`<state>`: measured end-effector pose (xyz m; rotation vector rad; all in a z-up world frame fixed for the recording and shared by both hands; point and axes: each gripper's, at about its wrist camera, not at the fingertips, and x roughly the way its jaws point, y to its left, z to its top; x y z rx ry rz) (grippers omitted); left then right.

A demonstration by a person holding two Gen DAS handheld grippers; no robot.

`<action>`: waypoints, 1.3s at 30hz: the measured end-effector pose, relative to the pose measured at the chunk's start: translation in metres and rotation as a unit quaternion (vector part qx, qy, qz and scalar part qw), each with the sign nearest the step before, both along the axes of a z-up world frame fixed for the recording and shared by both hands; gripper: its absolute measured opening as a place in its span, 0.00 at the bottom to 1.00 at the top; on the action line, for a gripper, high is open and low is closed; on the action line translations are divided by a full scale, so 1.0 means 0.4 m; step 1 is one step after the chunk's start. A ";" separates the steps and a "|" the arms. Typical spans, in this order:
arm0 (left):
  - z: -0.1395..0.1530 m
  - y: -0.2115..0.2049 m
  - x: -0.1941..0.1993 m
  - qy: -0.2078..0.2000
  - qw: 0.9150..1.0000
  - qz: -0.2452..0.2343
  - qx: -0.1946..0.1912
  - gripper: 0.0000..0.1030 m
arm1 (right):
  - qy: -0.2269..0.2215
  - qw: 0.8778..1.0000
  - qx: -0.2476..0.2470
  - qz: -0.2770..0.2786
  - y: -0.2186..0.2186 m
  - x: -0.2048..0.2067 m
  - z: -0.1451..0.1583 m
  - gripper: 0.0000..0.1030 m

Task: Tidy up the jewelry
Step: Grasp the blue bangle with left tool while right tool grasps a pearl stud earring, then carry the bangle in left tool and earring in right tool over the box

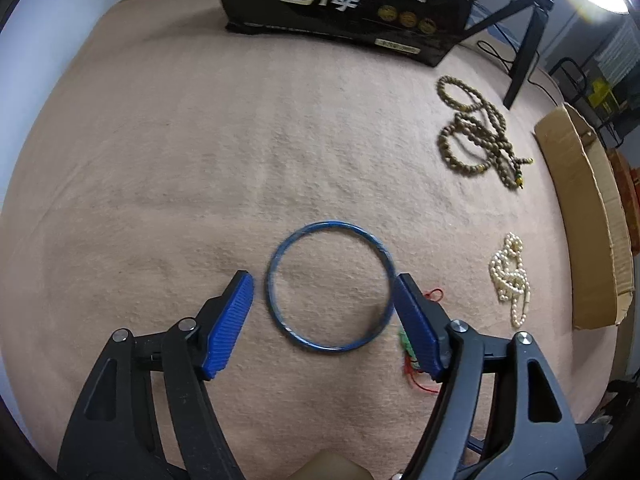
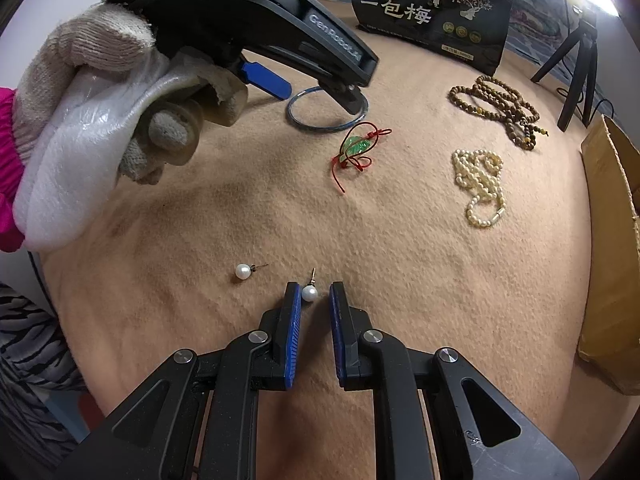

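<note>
A blue bangle point(image 1: 332, 223) lies flat on the tan cloth point(image 1: 200, 160) between the spread fingers of my left gripper point(image 1: 323, 278), which is open; its pads do not press the ring. In the right wrist view the left gripper point(image 2: 316, 94) hangs over the bangle point(image 2: 320, 128), held by a gloved hand point(image 2: 100, 80). My right gripper point(image 2: 314, 285) has only a narrow gap between its jaws. A pearl stud earring point(image 2: 309, 293) lies at its tips, close to the left pad and clear of the right one. A second pearl earring point(image 2: 242, 271) lies to the left.
A green pendant on red cord point(image 2: 356, 147) lies by the bangle. A pearl necklace point(image 2: 480, 184) and brown wooden beads point(image 2: 500, 100) lie to the right. A black bag point(image 2: 432, 8) stands at the back, a tripod point(image 2: 580, 64) and a cardboard box point(image 2: 612, 240) at the right edge.
</note>
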<state>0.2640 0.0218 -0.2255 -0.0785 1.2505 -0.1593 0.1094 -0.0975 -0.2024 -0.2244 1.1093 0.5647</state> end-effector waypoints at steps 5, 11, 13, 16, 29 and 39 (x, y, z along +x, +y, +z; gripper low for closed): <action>-0.015 -0.027 0.011 0.004 1.000 -0.002 0.012 0.75 | 0.000 1.000 0.000 0.000 0.000 0.001 0.001 0.12; -0.028 -0.050 0.010 -0.004 0.999 -0.008 0.039 0.75 | -0.001 1.000 -0.001 0.000 0.000 0.000 0.001 0.12; -0.029 -0.047 0.002 -0.010 0.999 -0.007 0.042 0.75 | -0.001 1.000 -0.002 0.000 0.001 0.000 0.001 0.12; -0.033 -0.057 -0.001 -0.017 0.998 -0.014 0.056 0.73 | -0.001 1.000 -0.004 0.003 0.003 -0.001 0.000 0.11; -0.006 -0.016 -0.014 -0.034 0.997 -0.001 0.062 0.72 | -0.012 1.000 0.009 -0.009 -0.014 0.001 0.021 0.06; 0.089 0.000 -0.026 -0.075 0.996 0.011 0.043 0.71 | -0.048 0.998 0.025 -0.041 -0.066 0.019 0.093 0.06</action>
